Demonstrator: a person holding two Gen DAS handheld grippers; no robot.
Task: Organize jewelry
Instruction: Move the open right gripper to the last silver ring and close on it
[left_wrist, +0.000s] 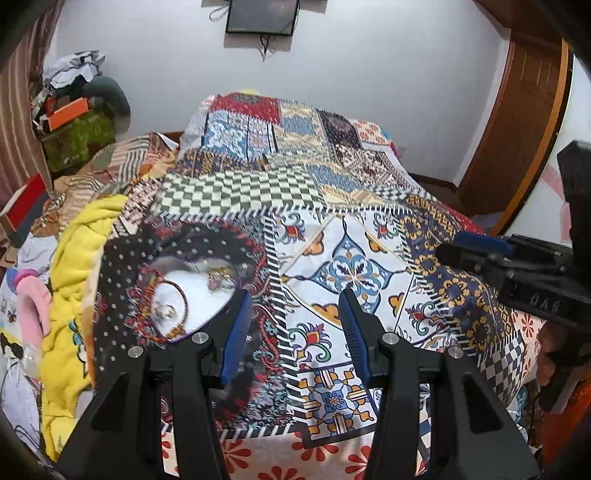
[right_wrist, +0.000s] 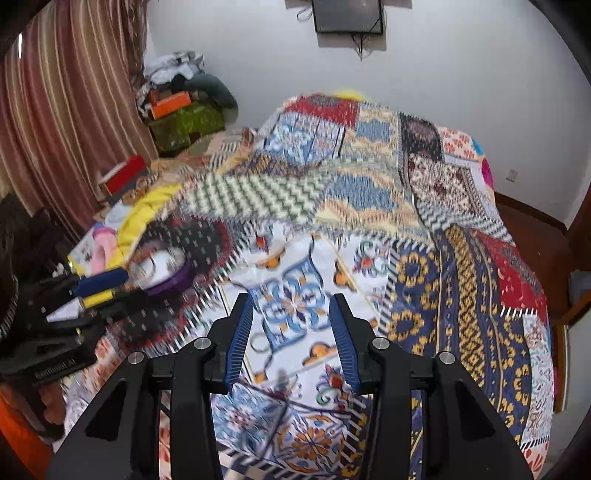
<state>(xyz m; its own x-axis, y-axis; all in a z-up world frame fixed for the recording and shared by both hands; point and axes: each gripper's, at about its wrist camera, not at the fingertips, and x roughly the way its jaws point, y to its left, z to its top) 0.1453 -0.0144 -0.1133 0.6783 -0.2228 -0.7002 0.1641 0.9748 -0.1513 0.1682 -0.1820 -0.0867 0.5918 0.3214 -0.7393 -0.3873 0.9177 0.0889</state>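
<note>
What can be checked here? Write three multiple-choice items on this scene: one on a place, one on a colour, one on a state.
1. Seen from the left wrist camera, where does the heart-shaped jewelry box lie?
A. Ahead and left of the left gripper
B. Between its fingers
C. On the floor

2. What colour are the left gripper's finger pads?
A. Red
B. Blue
C. White

3. How does the right gripper stand?
A. Shut on a bangle
B. Shut, empty
C. Open, empty

Answers:
1 A: the box lies on the patchwork bedspread, beyond the left finger.
2 B: both ribbed pads are blue.
3 C: bedspread shows through the wide gap between its fingers, which hold nothing.
</note>
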